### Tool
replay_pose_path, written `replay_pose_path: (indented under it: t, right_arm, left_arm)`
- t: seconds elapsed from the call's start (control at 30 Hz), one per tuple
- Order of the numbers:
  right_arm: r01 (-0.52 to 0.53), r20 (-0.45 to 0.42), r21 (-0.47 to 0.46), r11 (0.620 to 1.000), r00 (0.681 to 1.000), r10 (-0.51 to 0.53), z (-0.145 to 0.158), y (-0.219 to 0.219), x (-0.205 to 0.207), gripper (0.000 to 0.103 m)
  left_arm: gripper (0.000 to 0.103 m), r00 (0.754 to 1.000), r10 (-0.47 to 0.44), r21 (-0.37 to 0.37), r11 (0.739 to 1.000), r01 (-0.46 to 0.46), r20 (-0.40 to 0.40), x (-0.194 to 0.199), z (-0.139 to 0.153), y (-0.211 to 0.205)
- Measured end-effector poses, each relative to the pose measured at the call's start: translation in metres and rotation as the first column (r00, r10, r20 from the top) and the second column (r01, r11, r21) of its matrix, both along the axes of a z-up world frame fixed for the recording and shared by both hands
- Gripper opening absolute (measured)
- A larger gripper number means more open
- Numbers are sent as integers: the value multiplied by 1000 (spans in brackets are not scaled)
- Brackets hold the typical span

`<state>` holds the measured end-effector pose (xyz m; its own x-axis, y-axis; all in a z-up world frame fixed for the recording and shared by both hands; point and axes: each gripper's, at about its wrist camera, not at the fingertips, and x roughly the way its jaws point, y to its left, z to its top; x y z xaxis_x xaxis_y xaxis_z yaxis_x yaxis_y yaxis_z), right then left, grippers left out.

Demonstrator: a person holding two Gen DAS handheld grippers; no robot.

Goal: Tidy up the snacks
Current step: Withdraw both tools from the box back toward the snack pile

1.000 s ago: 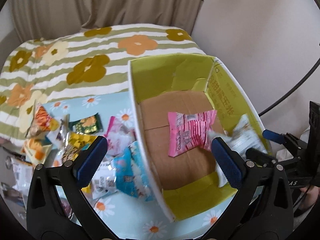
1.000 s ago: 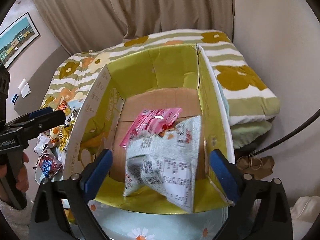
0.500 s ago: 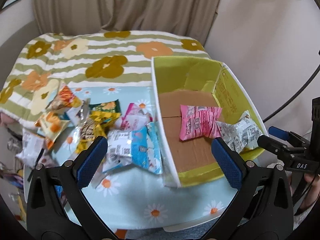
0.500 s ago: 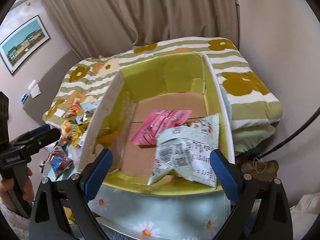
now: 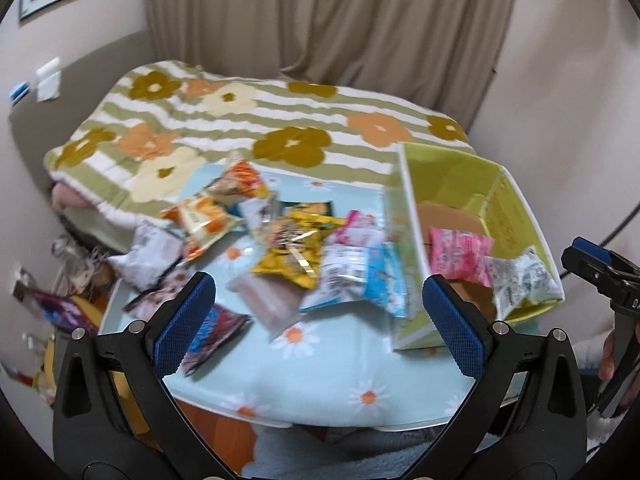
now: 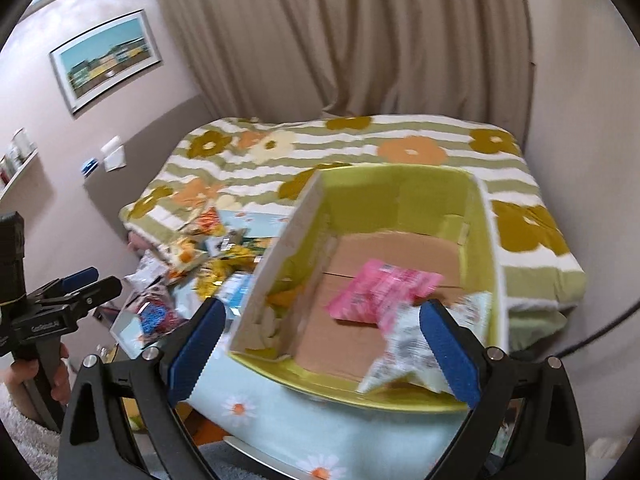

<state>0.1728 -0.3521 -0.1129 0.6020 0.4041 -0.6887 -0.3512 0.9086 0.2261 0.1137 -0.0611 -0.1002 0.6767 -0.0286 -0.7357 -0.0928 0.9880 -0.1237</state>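
Green cardboard box (image 6: 486,240) holding glossy pink packet (image 6: 376,292), crinkly foil snacks (image 5: 292,252) beside, both hand-held grippers (image 5: 318,322) (image 6: 324,344) spread apart, empty

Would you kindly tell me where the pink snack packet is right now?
The pink snack packet lies on the floor of the green cardboard box, right of the loose snack pile, its corner touching the white printed packet nearer the cameras.

A yellow-green box (image 6: 404,194) with a brown cardboard floor is holding a pink packet (image 6: 380,290) and a white, black-printed packet (image 6: 404,350). A pale blue, daisy-patterned cloth (image 5: 320,376) is covering the surface. A green-and-white striped blanket (image 5: 248,120) is showing orange and olive flowers.
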Motion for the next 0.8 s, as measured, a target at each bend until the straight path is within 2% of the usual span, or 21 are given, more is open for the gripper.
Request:
replay_pose_path:
  t: [0.27,0.5,0.6,0.8]
  right_arm:
    - [-45,9,-5,999,999,45,-2,65,11,97]
    - [-44,-24,-1,999,999,44,-11,129,24,97]
    - [-37,-42,-8,999,998,36,-18,157,28,97]
    - [-7,-111,-18,1000,994,5,-41,202,42,97]
  left_arm:
    - [103,998,59,29,998,-58,-11,-2,-3,65]
    - [103,995,48,31,998,-45,-88,13,-24,133]
    - [103,992,29,20,999,-27,-124,21,-35,158]
    - [103,973,-79,-45,996,71,-216,36,-67,182]
